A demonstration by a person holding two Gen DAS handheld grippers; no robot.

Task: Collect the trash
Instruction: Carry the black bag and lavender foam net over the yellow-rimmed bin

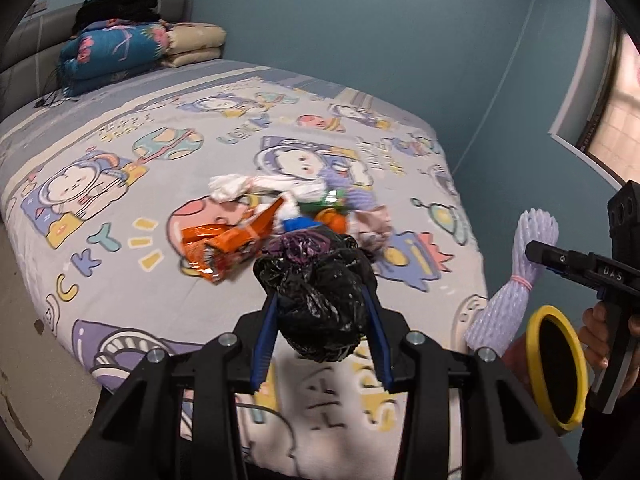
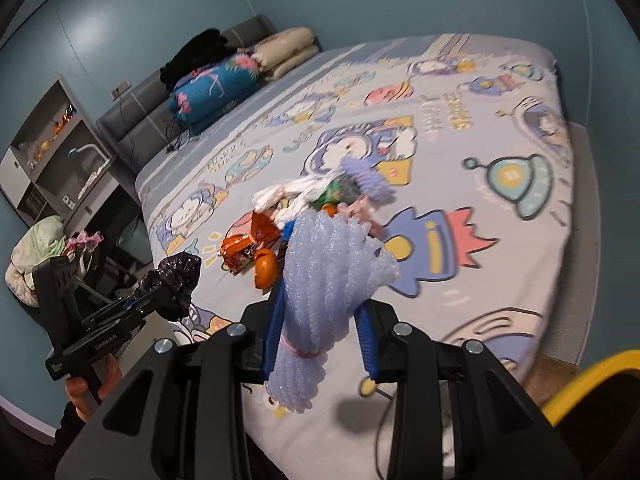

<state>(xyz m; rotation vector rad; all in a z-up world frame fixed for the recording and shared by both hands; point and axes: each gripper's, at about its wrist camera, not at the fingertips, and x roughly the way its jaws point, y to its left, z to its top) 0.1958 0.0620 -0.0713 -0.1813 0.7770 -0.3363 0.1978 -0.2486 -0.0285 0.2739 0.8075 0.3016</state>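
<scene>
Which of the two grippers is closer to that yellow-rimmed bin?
Right. The right gripper, holding a foam net bundle, is just beside the yellow-rimmed bin. The left gripper, clutching a crumpled black plastic bag, is farther, over the bed.

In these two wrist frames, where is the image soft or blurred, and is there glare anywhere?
Left wrist view: the trash pile on the bed is motion-smeared, while the black bag in the left tongs stays sharper; the window is blown out. Right wrist view: the foam net looks soft, and the wall carries a pale sheen.
</scene>
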